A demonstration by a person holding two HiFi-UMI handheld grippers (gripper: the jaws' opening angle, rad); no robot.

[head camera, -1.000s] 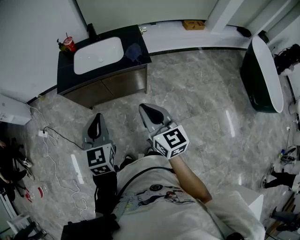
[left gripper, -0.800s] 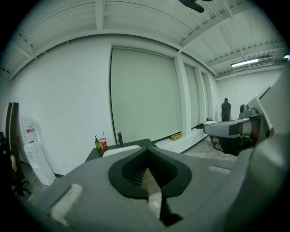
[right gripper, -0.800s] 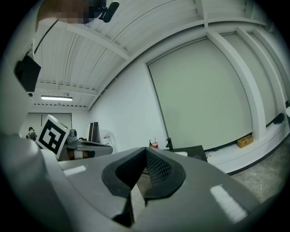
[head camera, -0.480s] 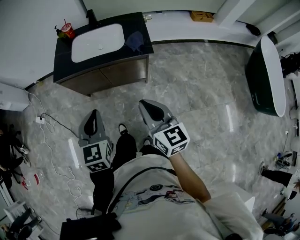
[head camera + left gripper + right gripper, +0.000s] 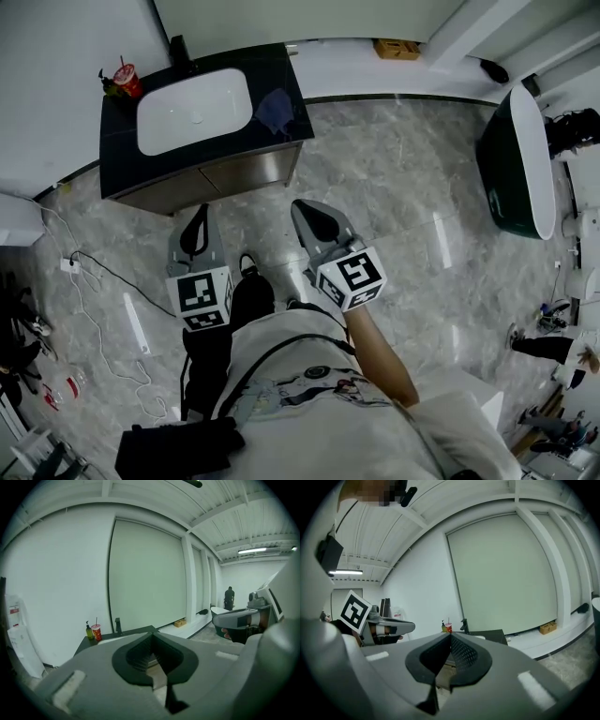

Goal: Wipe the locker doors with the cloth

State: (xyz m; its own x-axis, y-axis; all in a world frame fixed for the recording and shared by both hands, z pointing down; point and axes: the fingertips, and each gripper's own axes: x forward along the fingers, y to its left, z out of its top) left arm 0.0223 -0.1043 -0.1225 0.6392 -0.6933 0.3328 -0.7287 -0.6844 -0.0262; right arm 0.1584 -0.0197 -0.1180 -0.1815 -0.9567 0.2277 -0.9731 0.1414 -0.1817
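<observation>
Right hand-held gripper [image 5: 305,214]: jaws pressed together, nothing between them, confirmed in its own gripper view. It's held over the marble floor [image 5: 403,187] in front of the bench [image 5: 284,67], pointing towards the bench's right-hand front corner.

Left hand-held gripper [image 5: 199,220]: same state, jaws together and empty. It sits in front of the bench's middle, just off the front face.

Cloth [image 5: 275,108] is a dark blue crumpled heap on the bench top, at the right end between the white basin [image 5: 192,111] and the bench's right edge. It's bunched up, so I can't read a clear long axis.

Key relation: the cloth lies ahead of both grippers and up on the bench top. It's slightly left of the right gripper's line and well to the right of the left gripper's. The right one is nearer, my call for the pickup.

Locker doors [image 5: 230,173] are the brown panels on the bench's front face, directly below the cloth and basin, facing the person. They lie between the grippers and the cloth, so the reach goes over the front edge of the bench.

Judgement: the wipe hasn't started and the cloth is untouched. The next step needs the right jaws spread, then a reach forward and down onto the heap. Watch the bench's right edge — the cloth is close to it and a sloppy pinch could push it off.

Red cup [image 5: 125,82] at the bench's far left corner is well clear.
</observation>
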